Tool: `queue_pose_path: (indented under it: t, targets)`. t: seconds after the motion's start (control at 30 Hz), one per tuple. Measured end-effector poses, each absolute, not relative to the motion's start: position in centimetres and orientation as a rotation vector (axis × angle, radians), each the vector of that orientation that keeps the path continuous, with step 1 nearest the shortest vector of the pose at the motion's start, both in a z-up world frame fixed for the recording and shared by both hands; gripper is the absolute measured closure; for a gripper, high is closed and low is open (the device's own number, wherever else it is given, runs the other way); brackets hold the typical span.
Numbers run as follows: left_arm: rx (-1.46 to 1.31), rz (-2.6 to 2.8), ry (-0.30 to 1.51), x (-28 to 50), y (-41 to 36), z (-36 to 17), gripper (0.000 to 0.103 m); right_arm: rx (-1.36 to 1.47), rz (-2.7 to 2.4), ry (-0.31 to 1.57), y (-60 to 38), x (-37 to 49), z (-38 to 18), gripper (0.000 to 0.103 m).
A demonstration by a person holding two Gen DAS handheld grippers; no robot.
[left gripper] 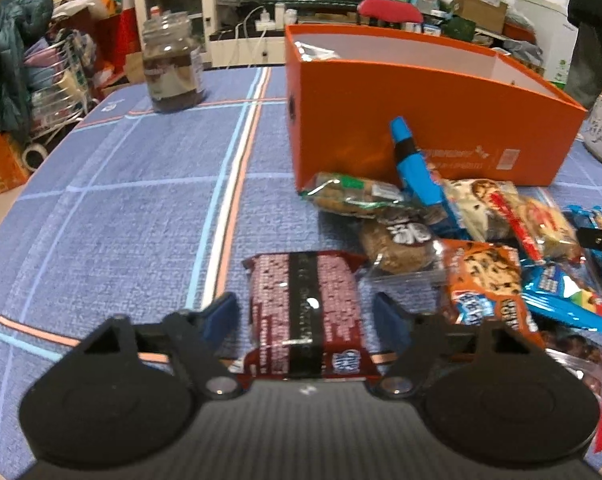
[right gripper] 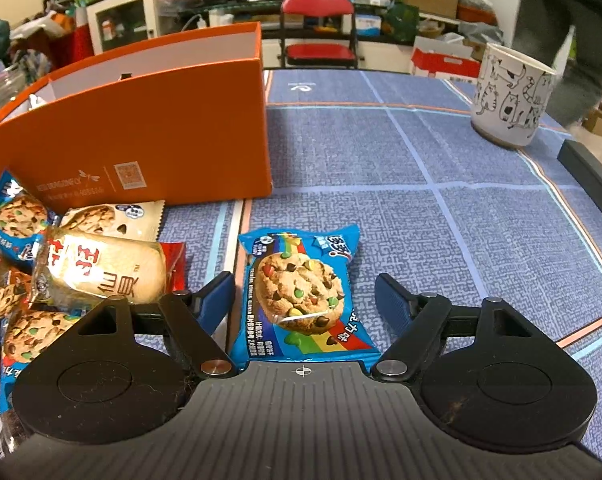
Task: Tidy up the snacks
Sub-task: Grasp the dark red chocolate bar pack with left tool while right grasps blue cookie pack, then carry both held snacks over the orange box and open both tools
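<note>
On the table: a blue checked tablecloth [right gripper: 441, 152] covers it, and all the things sit on top.
Orange box [left gripper: 421, 128]: it is open at the top and stands past the snacks, nearer the far edge of the table.
Left gripper [left gripper: 305, 316]: its jaws are wide open, one on each side of a dark red snack pack [left gripper: 305, 308]. The fingers do not touch the pack.
Dark red snack pack: it lies flat on the cloth, at the left end of the snack pile.
Snack pile [left gripper: 481, 248]: many cookie packs lie in a heap just in front of the orange box.
Right gripper [right gripper: 305, 300]: its jaws are wide open too, with a blue cookie pack [right gripper: 301, 292] between them. There is a gap on both sides.
Blue cookie pack: it lies flat by itself, just right of the pile and near the box's right corner.
Jar [left gripper: 173, 64]: it has brown stuff inside and stands near the far left corner.
Cat mug [right gripper: 509, 96]: white with cat drawings, it stands near the far right edge.
</note>
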State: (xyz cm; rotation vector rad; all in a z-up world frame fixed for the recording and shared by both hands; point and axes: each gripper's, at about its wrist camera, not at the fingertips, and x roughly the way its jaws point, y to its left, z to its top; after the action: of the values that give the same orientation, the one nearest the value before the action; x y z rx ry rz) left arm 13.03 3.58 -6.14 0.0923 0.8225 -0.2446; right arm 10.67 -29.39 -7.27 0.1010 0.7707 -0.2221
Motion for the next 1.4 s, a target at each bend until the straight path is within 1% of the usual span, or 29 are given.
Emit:
queue_pose_path:
  t: [0.03, 0.07, 0.1, 0.13, 0.2, 0.37, 0.4, 0.43, 0.6, 0.77, 0.87, 1.13, 1.4]
  targets:
    - [0.094, -0.254, 0.821, 12.9, 3.5, -6.1, 0.043, 0.100, -0.218, 0.770, -29.3, 10.6, -7.2, 0.050]
    - [0.098, -0.259, 0.821, 12.9, 3.4, -6.0, 0.049, 0.100, -0.215, 0.769, -29.3, 10.6, -7.1, 0.055]
    - [0.097, -0.263, 0.822, 12.8, 3.4, -5.9, 0.052, 0.098, -0.211, 0.769, -29.2, 10.5, -7.0, 0.065]
    - [0.093, -0.266, 0.825, 12.8, 3.5, -5.9, 0.053, 0.099, -0.207, 0.768, -29.1, 10.5, -6.9, 0.068]
    - [0.091, -0.273, 0.831, 12.7, 3.6, -5.7, 0.056, 0.096, -0.199, 0.771, -29.0, 10.5, -6.9, 0.069]
    - [0.064, -0.280, 0.845, 12.6, 3.9, -5.5, 0.056, 0.113, -0.183, 0.772, -29.0, 10.3, -6.7, 0.072]
    - [0.059, -0.277, 0.846, 12.6, 4.0, -5.5, 0.056, 0.111, -0.181, 0.770, -29.0, 10.2, -6.6, 0.074]
    - [0.056, -0.277, 0.847, 12.6, 4.0, -5.4, 0.056, 0.101, -0.180, 0.764, -28.9, 10.1, -6.5, 0.074]
    - [0.054, -0.272, 0.837, 12.5, 4.2, -5.1, 0.056, 0.055, -0.166, 0.718, -28.0, 9.3, -5.5, 0.075]
    - [0.050, -0.270, 0.817, 12.0, 4.6, -4.4, 0.056, -0.049, -0.157, 0.647, -26.4, 8.3, -4.4, 0.075]
    - [0.043, -0.269, 0.801, 11.7, 4.9, -3.7, 0.056, -0.042, -0.146, 0.640, -26.2, 8.1, -3.9, 0.075]
    - [0.010, -0.287, 0.726, 10.8, 5.7, -1.5, 0.056, -0.023, -0.143, 0.628, -26.4, 7.9, -3.2, 0.075]
    - [0.031, -0.311, 0.611, 9.7, 5.0, 1.4, 0.056, -0.011, -0.118, 0.577, -25.6, 7.1, -1.4, 0.075]
